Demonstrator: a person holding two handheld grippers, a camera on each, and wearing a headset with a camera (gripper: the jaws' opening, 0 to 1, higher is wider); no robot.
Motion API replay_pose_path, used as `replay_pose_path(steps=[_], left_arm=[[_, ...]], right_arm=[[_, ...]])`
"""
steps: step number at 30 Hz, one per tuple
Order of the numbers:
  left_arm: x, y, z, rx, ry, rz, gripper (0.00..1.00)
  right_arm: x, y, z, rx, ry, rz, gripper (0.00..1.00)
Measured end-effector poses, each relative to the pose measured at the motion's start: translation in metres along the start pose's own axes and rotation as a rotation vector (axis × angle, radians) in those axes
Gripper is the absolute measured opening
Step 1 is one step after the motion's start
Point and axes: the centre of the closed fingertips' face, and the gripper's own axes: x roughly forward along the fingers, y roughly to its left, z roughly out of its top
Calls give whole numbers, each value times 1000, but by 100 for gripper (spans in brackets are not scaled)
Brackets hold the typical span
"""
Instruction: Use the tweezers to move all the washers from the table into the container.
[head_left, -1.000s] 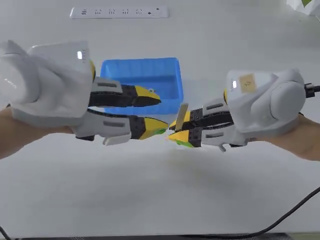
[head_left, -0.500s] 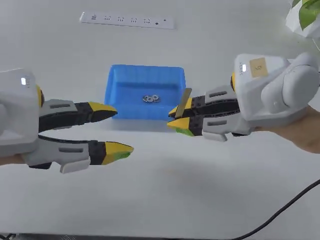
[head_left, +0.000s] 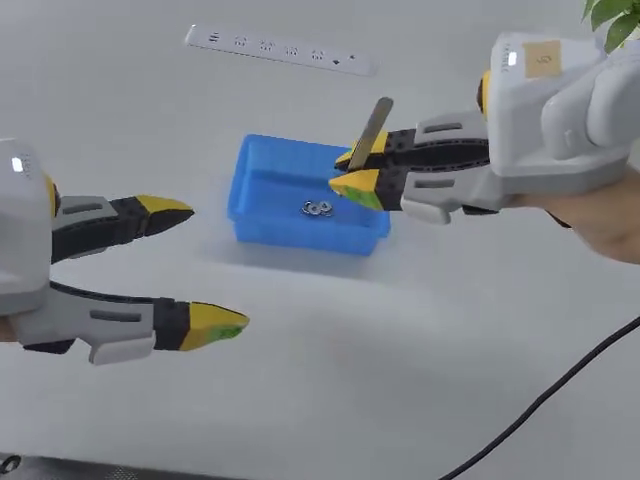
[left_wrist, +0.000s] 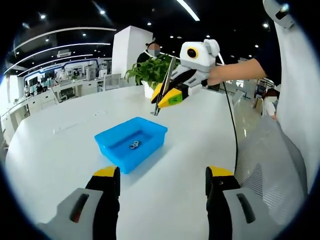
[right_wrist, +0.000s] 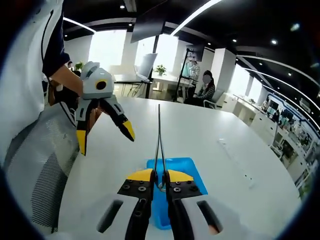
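The right gripper (head_left: 340, 172) hangs in the air near the far right corner of the blue container (head_left: 300, 240). Its jaws are pressed tight on the tweezers (head_left: 373, 125) — the thin metal strip sticks up past the jaw tips. The left gripper (head_left: 215, 265) is off to the left, well apart from the container, with its jaws wide apart and nothing between them. Small silver washers (head_left: 318, 208) lie close together on the container floor — maybe two or three, too small to count. The left gripper view shows them too. In the right gripper view its own jaws cover much of the container.
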Motion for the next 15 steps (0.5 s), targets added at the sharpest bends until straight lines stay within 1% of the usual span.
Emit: replay_pose_path(steps=[1,2,3,7,11,13,15], left_arm=[[-1,0,-5,-6,20,3,75],[-2,0,-9,-7,35,6,75],[-3,0,-12,-5,40,6,76],[-7,1,-17,-24,35,12,77],[-8,4,-18,-37,31,29,80],[-8,5,-19,-45,30,37,82],[-8,6,-18,-47,25,43,83]], right_arm=[[4,-9,-3,0,4,-8,10],[6,-13,-4,4,5,-15,10],[9,-19,-4,12,6,-26,10],[17,-34,-6,36,8,-50,10],[27,-42,-13,63,18,-56,10],[34,-45,-20,72,32,-55,10],[42,-45,-26,81,44,-47,10]])
